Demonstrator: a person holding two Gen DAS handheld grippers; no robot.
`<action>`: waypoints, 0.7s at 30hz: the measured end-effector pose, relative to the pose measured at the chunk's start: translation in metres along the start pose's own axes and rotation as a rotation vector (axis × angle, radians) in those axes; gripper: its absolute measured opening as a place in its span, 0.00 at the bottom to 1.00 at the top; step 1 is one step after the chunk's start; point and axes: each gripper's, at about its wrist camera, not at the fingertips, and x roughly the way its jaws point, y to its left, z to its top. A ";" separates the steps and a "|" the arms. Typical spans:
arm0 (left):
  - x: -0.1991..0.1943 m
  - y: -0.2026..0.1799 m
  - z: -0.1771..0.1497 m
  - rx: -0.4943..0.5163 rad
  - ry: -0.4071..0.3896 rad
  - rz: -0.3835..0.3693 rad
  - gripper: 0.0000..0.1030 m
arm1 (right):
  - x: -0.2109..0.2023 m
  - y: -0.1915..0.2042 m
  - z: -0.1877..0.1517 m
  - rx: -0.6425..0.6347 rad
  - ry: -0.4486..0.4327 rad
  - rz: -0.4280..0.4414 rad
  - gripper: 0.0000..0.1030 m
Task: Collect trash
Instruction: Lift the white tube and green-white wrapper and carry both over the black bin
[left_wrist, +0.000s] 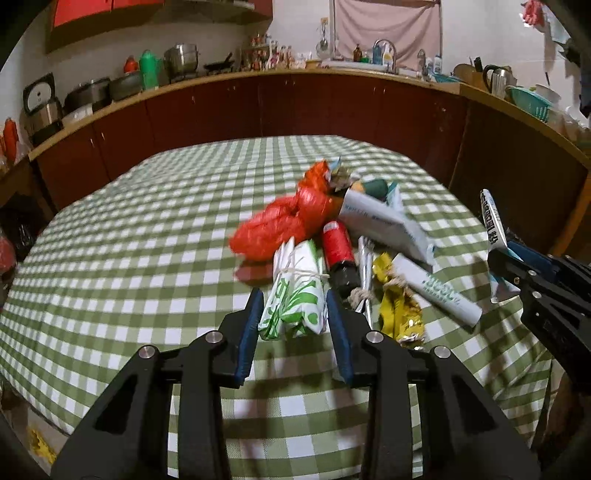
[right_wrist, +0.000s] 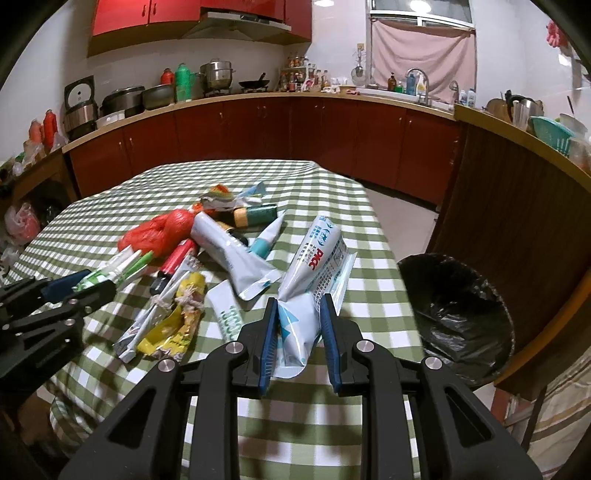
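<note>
My left gripper (left_wrist: 294, 295) is shut on a green-and-white packet bundle (left_wrist: 295, 314) tied with string, at the near edge of a trash pile; the right wrist view shows that gripper (right_wrist: 98, 284) and bundle (right_wrist: 129, 264) at the left. My right gripper (right_wrist: 299, 300) is shut on a white-and-blue pouch (right_wrist: 317, 266) with red letters, held up over the table's right side; from the left wrist view it (left_wrist: 504, 254) holds the pouch (left_wrist: 491, 218) edge-on. The pile holds a red plastic bag (left_wrist: 284, 221), a red-and-black tube (left_wrist: 338, 254), a yellow wrapper (left_wrist: 399, 314) and white tubes (left_wrist: 436, 288).
The table wears a green checked cloth (left_wrist: 129, 258). A bin with a black liner (right_wrist: 461, 314) stands on the floor off the table's right edge, beside a wooden chair back (right_wrist: 517, 206). Kitchen counters with pots and bottles run along the far walls.
</note>
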 end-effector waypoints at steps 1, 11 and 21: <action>-0.002 0.000 0.001 -0.001 -0.009 -0.003 0.32 | 0.000 -0.002 0.001 0.004 0.000 -0.003 0.23; 0.019 0.009 -0.004 -0.041 0.086 0.001 0.34 | 0.004 -0.005 -0.002 0.009 0.017 -0.001 0.23; 0.036 0.014 -0.001 -0.059 0.105 0.017 0.51 | 0.009 -0.005 -0.006 0.009 0.035 0.000 0.23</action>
